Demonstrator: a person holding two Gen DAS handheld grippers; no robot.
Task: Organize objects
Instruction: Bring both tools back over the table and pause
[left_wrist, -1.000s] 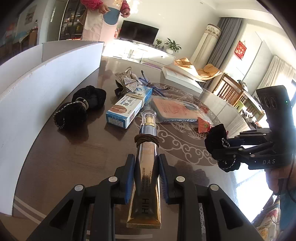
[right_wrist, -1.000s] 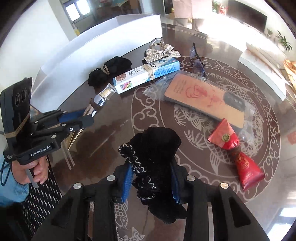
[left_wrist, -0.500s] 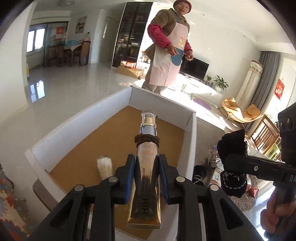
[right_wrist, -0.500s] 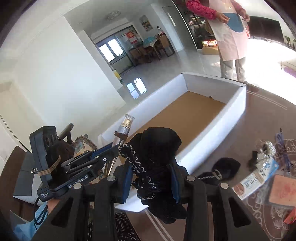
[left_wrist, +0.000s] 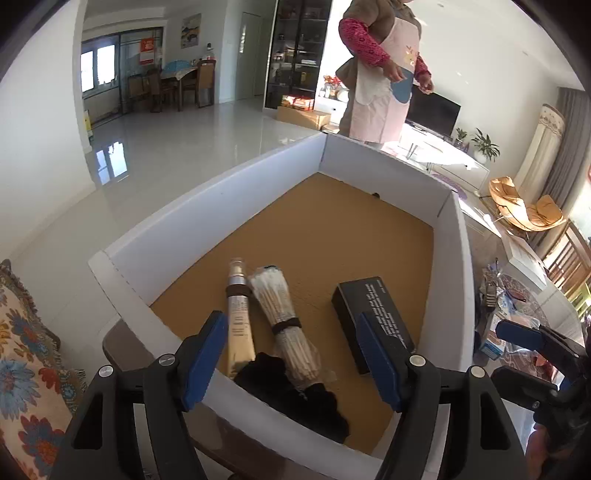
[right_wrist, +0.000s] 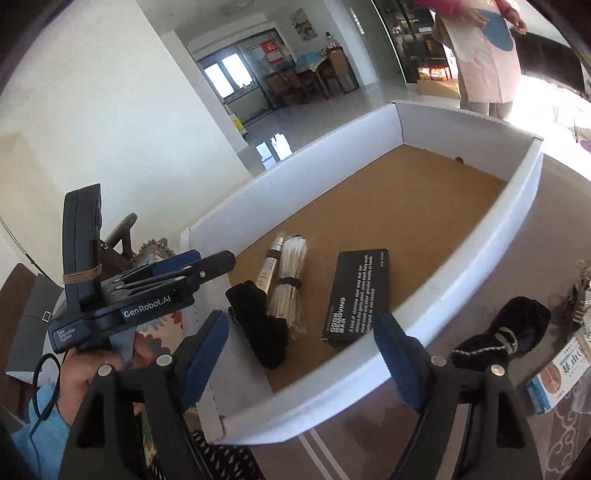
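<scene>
Both hand-held grippers spread and empty over the white box.

The left hand-held gripper (left_wrist: 291, 354) stands wide apart, holding and touching nothing, poised over the near end of the box (left_wrist: 207, 206); the right hand-held gripper (right_wrist: 301, 356) is likewise spread and empty, just outside the box's near wall. Inside, at the near end, lie the tube (left_wrist: 239, 325), the swab bundle (left_wrist: 284, 325) just beside it, the black scrunchie (left_wrist: 291, 395) over their near ends, and the black carton (left_wrist: 373, 317) a little apart. On the surface (right_wrist: 436, 428) outside the box wait another scrunchie (right_wrist: 513, 332) and a blue-and-white carton (right_wrist: 557, 376). The scrunchie looks soft, light and squashy, best pinched across its bunched middle. The carton looks light and stiff, probably easily dented, so it is likely best taken across its narrow sides.
</scene>
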